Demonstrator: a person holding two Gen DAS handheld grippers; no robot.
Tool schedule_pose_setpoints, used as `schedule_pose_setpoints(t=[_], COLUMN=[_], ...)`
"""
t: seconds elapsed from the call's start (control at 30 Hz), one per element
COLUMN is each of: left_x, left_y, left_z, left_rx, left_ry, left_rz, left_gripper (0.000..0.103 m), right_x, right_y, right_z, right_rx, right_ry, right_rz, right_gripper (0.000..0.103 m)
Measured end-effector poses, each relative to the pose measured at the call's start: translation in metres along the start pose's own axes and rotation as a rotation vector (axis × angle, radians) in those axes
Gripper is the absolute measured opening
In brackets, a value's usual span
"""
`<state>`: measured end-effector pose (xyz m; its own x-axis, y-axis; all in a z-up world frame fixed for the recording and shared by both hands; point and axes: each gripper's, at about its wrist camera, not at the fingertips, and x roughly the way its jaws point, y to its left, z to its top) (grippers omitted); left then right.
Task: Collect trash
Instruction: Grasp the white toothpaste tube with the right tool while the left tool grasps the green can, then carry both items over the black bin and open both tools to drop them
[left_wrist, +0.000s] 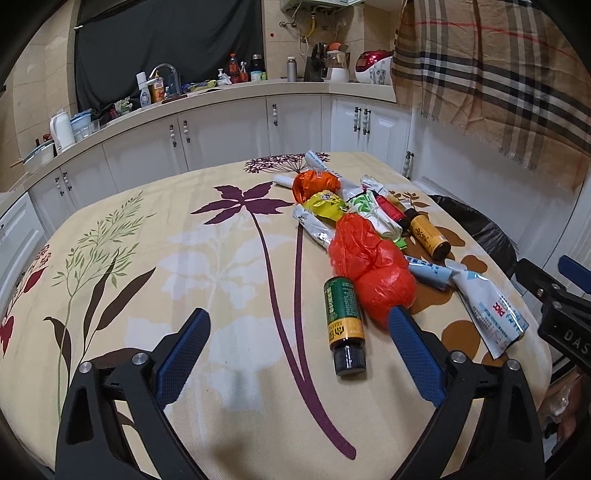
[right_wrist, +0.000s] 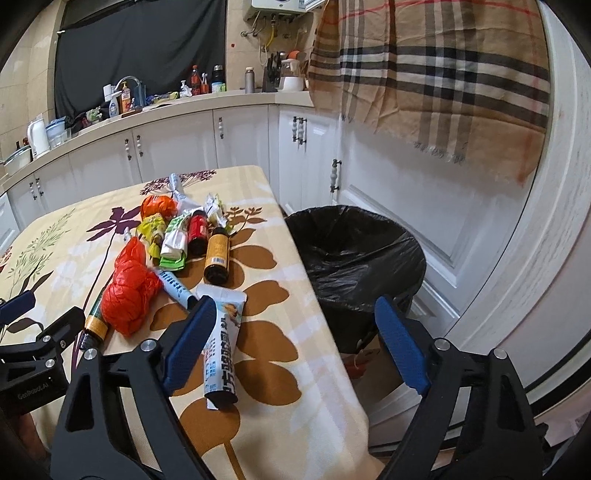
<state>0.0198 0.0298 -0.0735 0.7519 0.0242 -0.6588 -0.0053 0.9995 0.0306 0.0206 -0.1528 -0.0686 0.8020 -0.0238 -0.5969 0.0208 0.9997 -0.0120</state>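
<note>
Trash includes a white wrapper (left_wrist: 493, 314) printed "DKC", upside down.

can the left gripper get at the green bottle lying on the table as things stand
Probably yes: the left gripper is open and empty, and the green bottle lies just ahead with its near side clear, though the orange bag crowds its right.

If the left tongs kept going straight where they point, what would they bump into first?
Probably the green bottle lying on the table, just ahead of the open left tongs, near the right blue finger; depth is hard to judge.
</note>
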Motion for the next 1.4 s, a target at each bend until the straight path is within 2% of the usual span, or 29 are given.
schedule_pose_setpoints(t=[0.07,0.2,0.27,0.43,0.67,0.8,0.9,1.0,1.4], left_x=[0.001,0.005,0.005,0.009,0.017,0.019,0.018,0.018,0.005], left_y=[-0.001,-0.003,-0.004,-0.009,-0.010,-0.007,-0.006,-0.006,0.007], left_z=[0.000,-0.002,-0.003,-0.004,-0.007,-0.010,-0.012,-0.013,-0.011], left_rx=[0.010,0.007,0.011,0.020,0.006,-0.014,-0.014,-0.010,-0.035], left_ry=[0.012,0.036,0.039,0.058,0.078,0.098,0.089,0.083,0.032], left_rz=[-0.012,-0.031,-0.041,-0.070,-0.094,-0.124,-0.122,-0.119,-0.085], left_gripper=[0.068,0.067,0.063,0.055,0.040,0.025,0.025,0.025,0.025], right_x=[0.001,0.003,0.004,0.006,0.010,0.014,0.017,0.021,0.017], right_y=[0.002,0.008,0.010,0.015,0.023,0.027,0.029,0.030,0.033], right_z=[-0.001,-0.003,-0.004,-0.006,-0.010,-0.013,-0.015,-0.018,-0.019], right_rx=[-0.005,-0.019,-0.026,-0.029,-0.042,-0.056,-0.061,-0.063,-0.076], right_ry=[0.005,0.021,0.028,0.043,0.056,0.065,0.082,0.101,0.073], right_rz=[0.011,0.040,0.056,0.086,0.130,0.147,0.159,0.173,0.175], right_gripper=[0.076,0.071,0.064,0.059,0.046,0.041,0.034,0.022,0.016])
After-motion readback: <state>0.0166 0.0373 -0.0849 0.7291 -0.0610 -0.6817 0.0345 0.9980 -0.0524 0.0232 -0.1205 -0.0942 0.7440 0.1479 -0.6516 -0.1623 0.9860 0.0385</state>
